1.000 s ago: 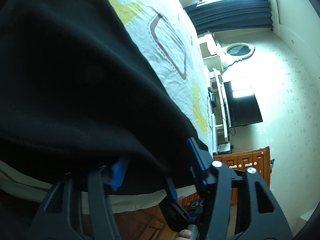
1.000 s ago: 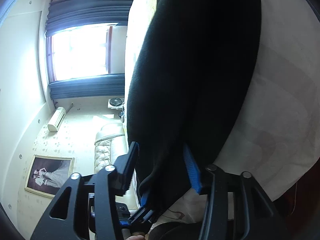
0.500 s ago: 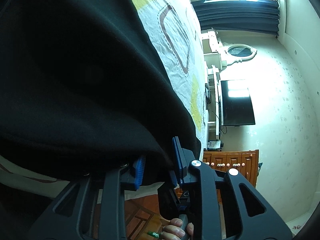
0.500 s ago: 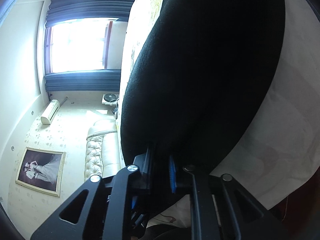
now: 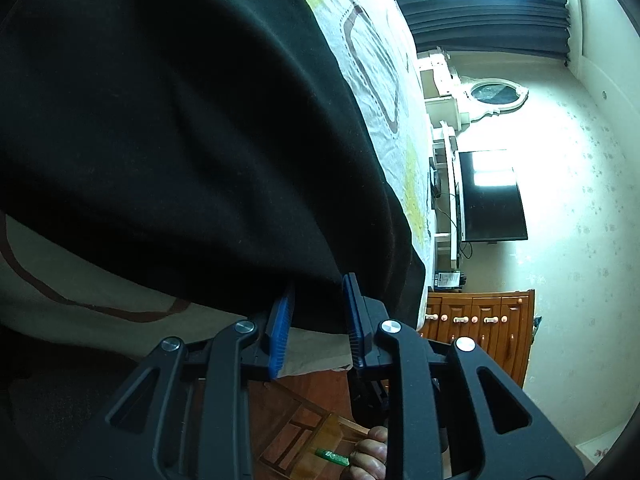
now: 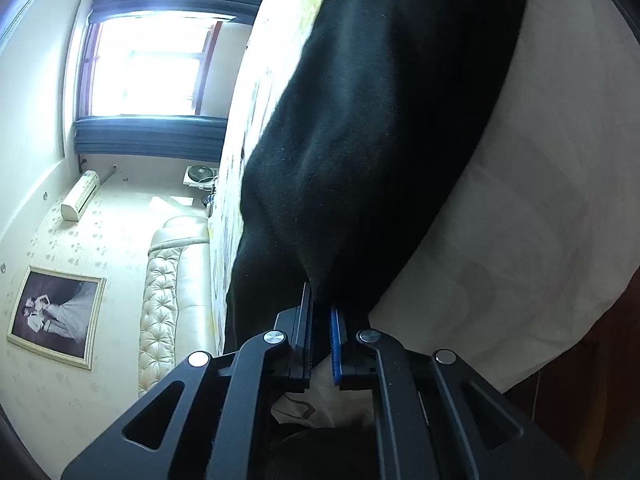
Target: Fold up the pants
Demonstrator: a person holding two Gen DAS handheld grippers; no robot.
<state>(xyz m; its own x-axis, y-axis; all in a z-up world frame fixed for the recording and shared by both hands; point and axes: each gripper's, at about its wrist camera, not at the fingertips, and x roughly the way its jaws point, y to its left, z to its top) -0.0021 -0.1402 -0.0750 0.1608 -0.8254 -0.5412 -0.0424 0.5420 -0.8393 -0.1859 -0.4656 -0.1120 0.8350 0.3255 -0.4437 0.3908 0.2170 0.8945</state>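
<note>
Black pants (image 5: 180,120) lie spread over a bed with a patterned white sheet (image 5: 372,60). My left gripper (image 5: 318,286) sits at their near edge, its blue pads (image 5: 280,324) pinching a fold of the black cloth. In the right wrist view the pants (image 6: 380,120) run away up the bed over the pale sheet (image 6: 520,220). There my right gripper (image 6: 320,300) is shut tight on the hem, with a narrow tuck of cloth between its pads. How far the cloth reaches into either grip is hidden.
Past the bed's far side stand a dark TV (image 5: 492,212), a wooden cabinet (image 5: 480,320) and an oval mirror (image 5: 496,94). A cream tufted headboard (image 6: 160,300), a framed picture (image 6: 56,316) and a bright window (image 6: 152,52) show on the other side. A person's fingers (image 5: 372,452) show below the left gripper.
Both grippers stood open around the pants' edge a second ago and have since shut on the cloth. Each view has rolled slightly.
</note>
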